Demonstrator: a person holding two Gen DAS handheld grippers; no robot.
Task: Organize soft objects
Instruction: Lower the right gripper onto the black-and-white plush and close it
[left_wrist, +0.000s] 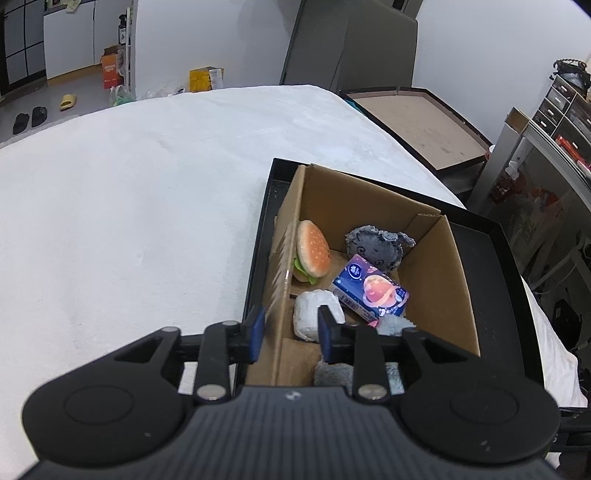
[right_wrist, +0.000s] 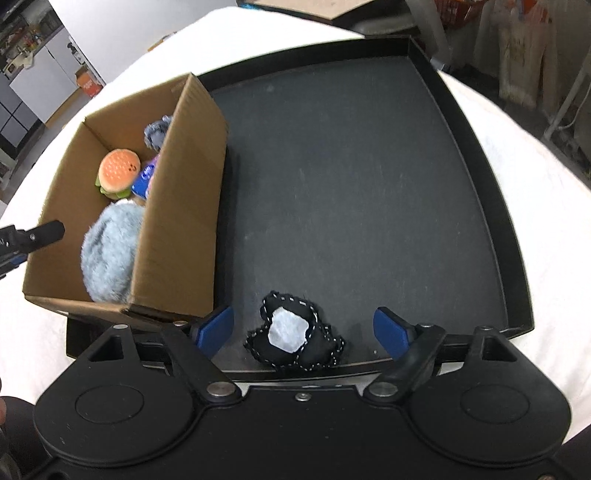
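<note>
While our right gripper (right_wrist: 303, 332) hangs wide open, the black stitched toy (right_wrist: 295, 341) lies between its fingers, untouched.
Our left gripper (left_wrist: 291, 330) (slightly parted, gripping nothing) straddles the cardboard box (left_wrist: 436, 280) wall, left in the black tray (right_wrist: 369, 184).

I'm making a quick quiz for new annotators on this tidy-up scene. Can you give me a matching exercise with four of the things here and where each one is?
Things:
1. burger plush
2. black stitched plush
3. fluffy grey ball
4. blue tissue pack

Places:
A. on the black tray floor, between the open right tongs
B. in the cardboard box, at its near end in the right wrist view
C. in the box, leaning against its left wall in the left wrist view
D. in the box, just in front of the grey mouse-like plush

Pairs: 1-C, 2-A, 3-B, 4-D
</note>
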